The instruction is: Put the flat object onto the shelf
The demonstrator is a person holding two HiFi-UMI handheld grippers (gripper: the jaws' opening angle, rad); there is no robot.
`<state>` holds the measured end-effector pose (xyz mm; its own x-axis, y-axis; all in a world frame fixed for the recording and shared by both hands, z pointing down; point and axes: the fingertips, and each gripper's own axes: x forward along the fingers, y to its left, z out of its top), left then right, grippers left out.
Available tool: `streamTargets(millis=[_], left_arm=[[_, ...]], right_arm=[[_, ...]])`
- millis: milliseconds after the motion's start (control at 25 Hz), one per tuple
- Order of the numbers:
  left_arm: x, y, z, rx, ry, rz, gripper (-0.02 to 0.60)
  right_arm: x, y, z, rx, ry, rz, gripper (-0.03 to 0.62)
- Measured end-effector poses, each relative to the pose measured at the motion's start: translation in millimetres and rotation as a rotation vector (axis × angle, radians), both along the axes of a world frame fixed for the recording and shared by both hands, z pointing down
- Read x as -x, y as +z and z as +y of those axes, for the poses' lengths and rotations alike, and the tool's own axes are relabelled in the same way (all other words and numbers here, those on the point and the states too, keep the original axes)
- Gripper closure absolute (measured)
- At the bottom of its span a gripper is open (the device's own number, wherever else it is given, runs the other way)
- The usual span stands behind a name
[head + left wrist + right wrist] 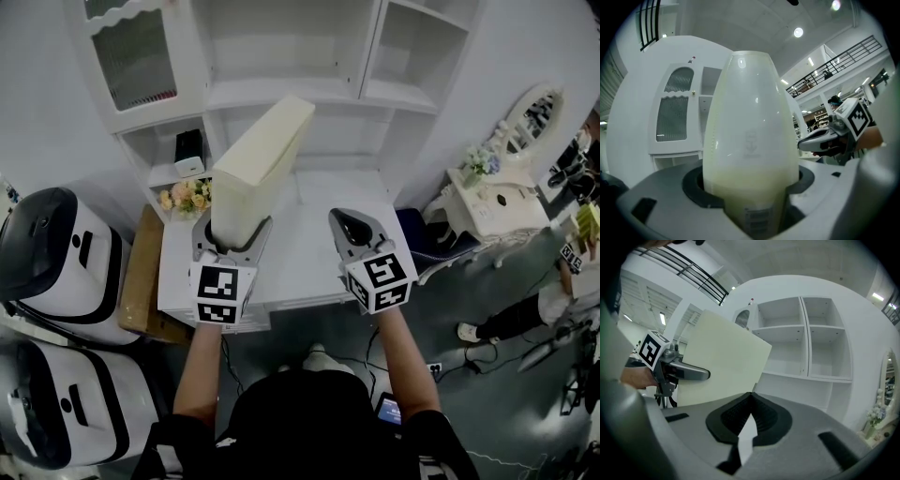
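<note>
Step in hand: carrying the flat object (258,169) to the shelf unit (368,52); placement is not yet made.

Grip: the flat object is clamped at its near lower end in the left gripper (232,236), whose jaws are set fairly wide on the slab's thickness. The right gripper (345,221) is held in front of the shelf unit, to the right of the object. Its jaws are closed tip to tip and nothing is held in them.

Position: the object is held in the air in front of the shelf unit's lower left bays, short of them and resting on no board.

Orientation: the slab is carried on edge. Its long axis is judged to run from the left gripper up and away toward the shelf unit, far end leading. One broad face is turned toward the right gripper.

Recommendation: a bay wide enough for the slab should be chosen and the leading end aligned with that opening. Because the slab is held at one end only, sag or swing at the far end is likely, so a slow approach is advised. Support from the right gripper may be needed before release.
</note>
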<state>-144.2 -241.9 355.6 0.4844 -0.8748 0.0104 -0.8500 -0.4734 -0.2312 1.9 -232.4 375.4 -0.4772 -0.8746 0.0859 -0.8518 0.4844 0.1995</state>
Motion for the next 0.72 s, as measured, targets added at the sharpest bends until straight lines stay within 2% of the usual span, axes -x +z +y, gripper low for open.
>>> streamTargets(millis=[360,720], left_arm=[[-5.9,-4.2,-19.6,-0.014,-0.047,-0.014,0.27],[-17.3,-7.7,-48.5,-0.014,-0.087,-0.07,0.27]], right_arm=[[-7.9,1.1,-25.4,0.004,-0.036,-0.006,0.606],[-21.6,-5.6,-55.1,-0.007,-0.061,-0.008,0.606]])
